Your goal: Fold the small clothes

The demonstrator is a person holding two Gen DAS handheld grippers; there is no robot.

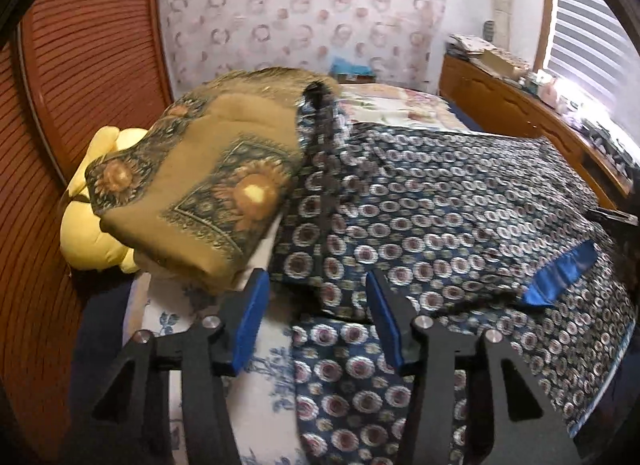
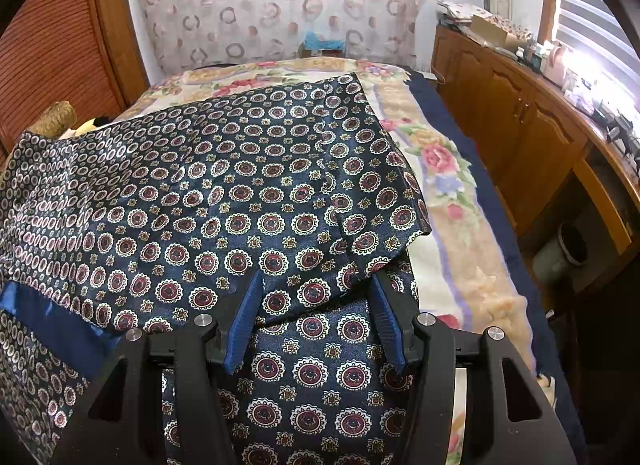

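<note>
A navy silky garment (image 2: 224, 201) with red and white medallions lies on the bed, folded over on itself, and a plain blue band (image 2: 52, 313) shows at its left edge. It fills the right of the left wrist view (image 1: 420, 209), where the blue band (image 1: 564, 269) shows at right. My left gripper (image 1: 316, 285) is open and empty just above the garment's near left edge. My right gripper (image 2: 316, 281) is open, its fingertips at the folded edge of the garment, with cloth lying between and under them.
A folded brown sunflower blanket (image 1: 200, 181) and a yellow cushion (image 1: 88, 233) lie to the left of the garment. A floral bedspread (image 2: 448, 169) covers the bed. A wooden cabinet (image 2: 532, 137) with clutter on top runs along the right. A ribbed wooden door (image 1: 80, 85) stands at left.
</note>
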